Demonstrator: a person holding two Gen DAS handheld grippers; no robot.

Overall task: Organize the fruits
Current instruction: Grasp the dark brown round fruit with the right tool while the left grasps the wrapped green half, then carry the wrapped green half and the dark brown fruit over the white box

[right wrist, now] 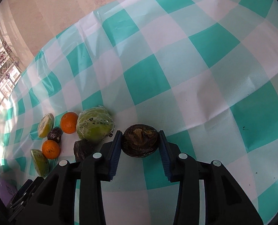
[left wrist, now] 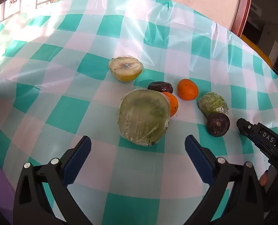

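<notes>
My right gripper (right wrist: 140,140) is shut on a dark brown water chestnut (right wrist: 139,140), held just over the checked tablecloth. A second dark chestnut (right wrist: 81,150) (left wrist: 218,124) lies left of it, next to a wrapped green fruit (right wrist: 94,124) (left wrist: 213,104). My left gripper (left wrist: 138,146) is open and empty, just short of a wrapped green melon half (left wrist: 143,117) (right wrist: 39,162). Two oranges (left wrist: 187,89) (left wrist: 171,103), a dark date (left wrist: 160,87) and a wrapped yellow fruit half (left wrist: 125,68) lie behind it. The right gripper's body (left wrist: 260,138) shows at the left wrist view's right edge.
The table (left wrist: 64,112) carries a teal and white checked plastic cloth with creases. A pink wall and a curtained window (left wrist: 26,0) stand behind its far edge. A wooden door frame (left wrist: 242,9) is at the far right. A purple object (right wrist: 5,187) lies at the near left edge.
</notes>
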